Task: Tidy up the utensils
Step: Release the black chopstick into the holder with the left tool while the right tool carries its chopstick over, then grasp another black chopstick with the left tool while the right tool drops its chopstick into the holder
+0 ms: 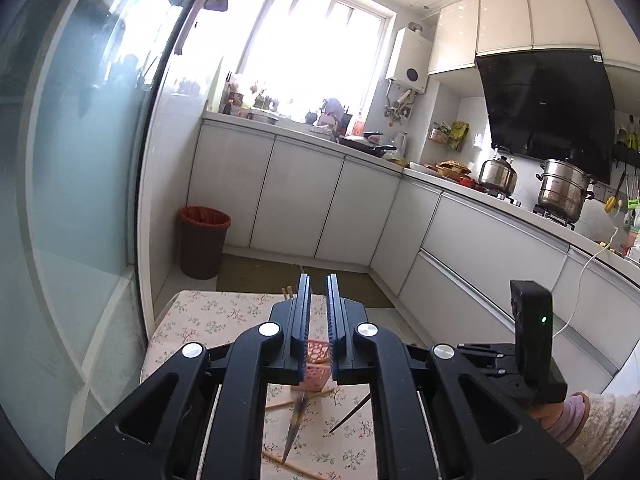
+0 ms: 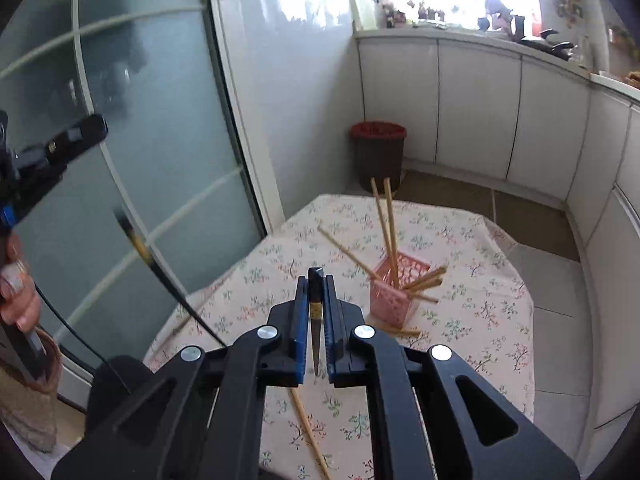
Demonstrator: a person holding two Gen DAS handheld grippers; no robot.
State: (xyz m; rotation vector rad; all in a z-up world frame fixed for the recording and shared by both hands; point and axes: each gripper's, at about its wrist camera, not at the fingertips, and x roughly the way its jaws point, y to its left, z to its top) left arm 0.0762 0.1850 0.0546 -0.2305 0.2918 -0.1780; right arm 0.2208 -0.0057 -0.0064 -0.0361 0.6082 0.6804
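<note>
A pink lattice basket (image 2: 394, 294) stands on the floral tablecloth (image 2: 472, 280) with several wooden chopsticks (image 2: 389, 226) leaning in it. My right gripper (image 2: 316, 280) is shut on a dark chopstick (image 2: 316, 320), held above the table to the left of the basket. My left gripper (image 1: 319, 282) is held high above the table and is shut on a dark chopstick (image 1: 295, 424) that hangs below it; this chopstick also shows in the right wrist view (image 2: 160, 272). The basket shows behind the left fingers (image 1: 318, 350).
Loose wooden chopsticks lie on the cloth (image 2: 310, 432) (image 1: 298, 398), and one dark chopstick (image 1: 352, 414). A frosted glass door (image 2: 132, 152) is at the left. A brown bin (image 2: 378, 152) stands beyond the table. White cabinets (image 2: 500, 112) run along the far and right sides.
</note>
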